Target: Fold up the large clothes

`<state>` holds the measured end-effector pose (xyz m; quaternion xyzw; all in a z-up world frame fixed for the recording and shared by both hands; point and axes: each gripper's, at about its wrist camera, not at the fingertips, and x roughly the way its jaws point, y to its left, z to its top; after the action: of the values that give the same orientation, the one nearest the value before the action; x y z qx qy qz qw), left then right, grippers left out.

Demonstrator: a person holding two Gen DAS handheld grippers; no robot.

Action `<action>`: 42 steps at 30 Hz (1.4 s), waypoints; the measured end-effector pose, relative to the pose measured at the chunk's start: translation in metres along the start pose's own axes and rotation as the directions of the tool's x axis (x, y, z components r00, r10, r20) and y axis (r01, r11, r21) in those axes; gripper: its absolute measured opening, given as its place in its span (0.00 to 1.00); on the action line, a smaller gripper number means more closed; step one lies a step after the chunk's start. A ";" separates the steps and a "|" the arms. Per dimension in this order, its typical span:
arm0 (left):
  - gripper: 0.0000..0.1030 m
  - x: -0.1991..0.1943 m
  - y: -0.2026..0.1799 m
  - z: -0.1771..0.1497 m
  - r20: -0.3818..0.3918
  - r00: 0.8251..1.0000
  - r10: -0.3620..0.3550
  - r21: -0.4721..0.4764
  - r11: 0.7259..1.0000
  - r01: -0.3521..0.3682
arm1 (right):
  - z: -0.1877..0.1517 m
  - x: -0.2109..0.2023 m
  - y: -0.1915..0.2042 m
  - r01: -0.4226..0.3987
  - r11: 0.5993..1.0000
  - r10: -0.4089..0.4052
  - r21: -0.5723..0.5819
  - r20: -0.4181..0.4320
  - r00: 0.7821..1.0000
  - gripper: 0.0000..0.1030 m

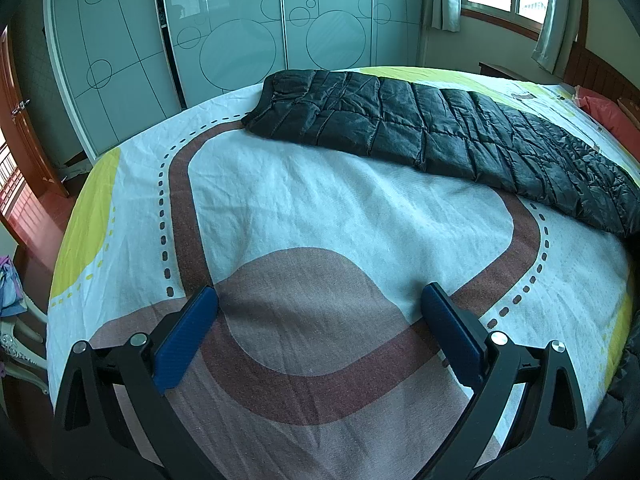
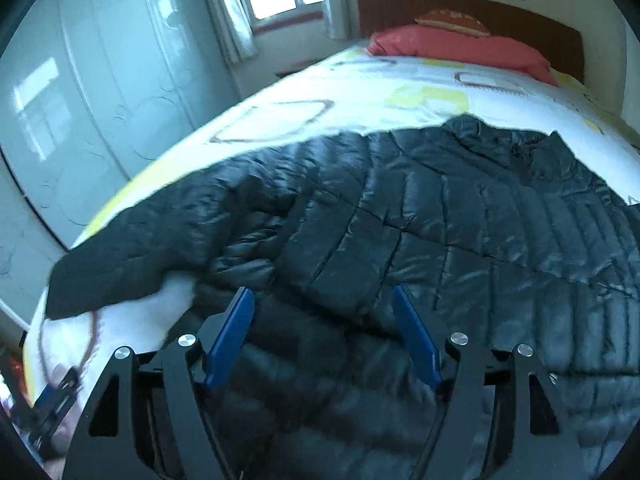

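Jacket (image 2: 400, 216) is lying partly folded across the bed (image 1: 320, 200), further folds seemingly remaining; left gripper (image 1: 319, 334) and right gripper (image 2: 323, 336) fingers are gaping wide, holding nothing.

A: Identify the supporting surface.
B: A bed (image 1: 320, 200) with a white cover printed in brown bands and yellow patches.
A: List the items lying directly on it.
B: A black quilted jacket (image 1: 440, 132), spread flat toward the far edge; a red pillow (image 2: 460, 50) at the headboard end.
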<state>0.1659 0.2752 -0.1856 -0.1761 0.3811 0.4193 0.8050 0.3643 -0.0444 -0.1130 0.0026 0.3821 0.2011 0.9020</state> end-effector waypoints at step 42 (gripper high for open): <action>0.98 0.001 -0.001 0.001 0.002 1.000 0.004 0.004 1.000 -0.004 | -0.004 -0.041 -0.336 0.483 0.774 -0.493 0.409 -0.088 0.865 0.48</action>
<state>0.1673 0.2761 -0.1859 -0.1730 0.3816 0.4204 0.8048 0.4574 -0.3688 -0.1411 0.0987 0.3926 -0.1260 0.9057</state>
